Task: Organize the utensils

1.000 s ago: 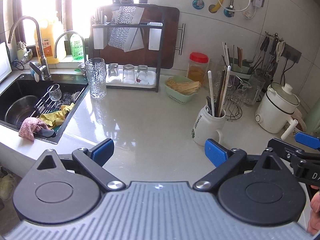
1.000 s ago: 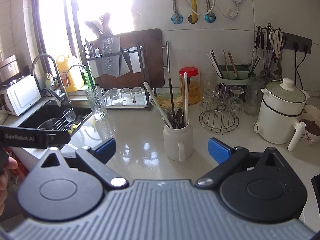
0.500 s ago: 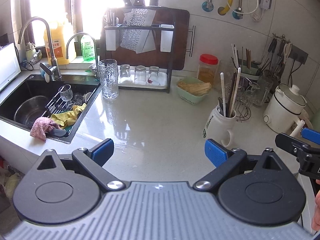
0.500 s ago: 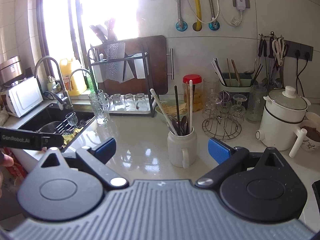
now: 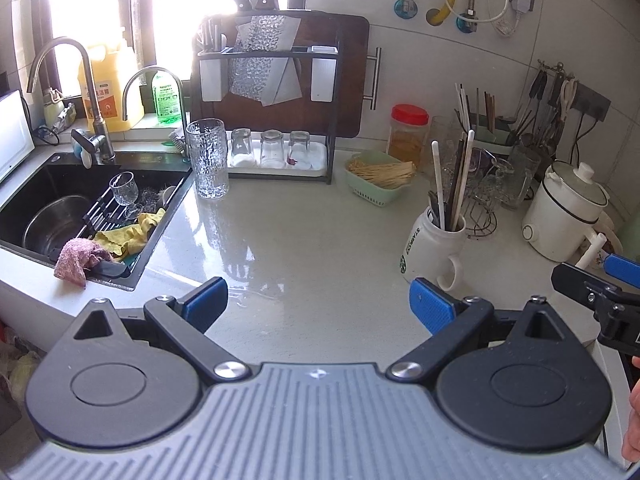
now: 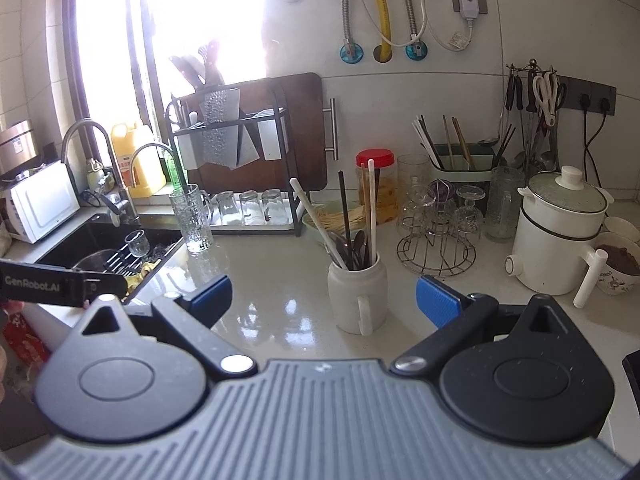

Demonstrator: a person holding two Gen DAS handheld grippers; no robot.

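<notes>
Both hand-held grippers hang spread and empty over the counter (image 6: pixel 280 280): the right hand-held gripper (image 6: pixel 323 292) faces the white mug (image 6: pixel 357 294), the left hand-held gripper (image 5: pixel 318 298) has it off to its right. Chopsticks and spoons (image 6: pixel 354 226) stand mixed in that mug; more sit in the green holder (image 6: pixel 466 162) behind. That could mean sorting ahead, or the mug serving as their final home; I can't tell which.

Left tool (image 5: pixel 318 300) and right tool (image 6: pixel 324 298) gape wide, empty.
</notes>
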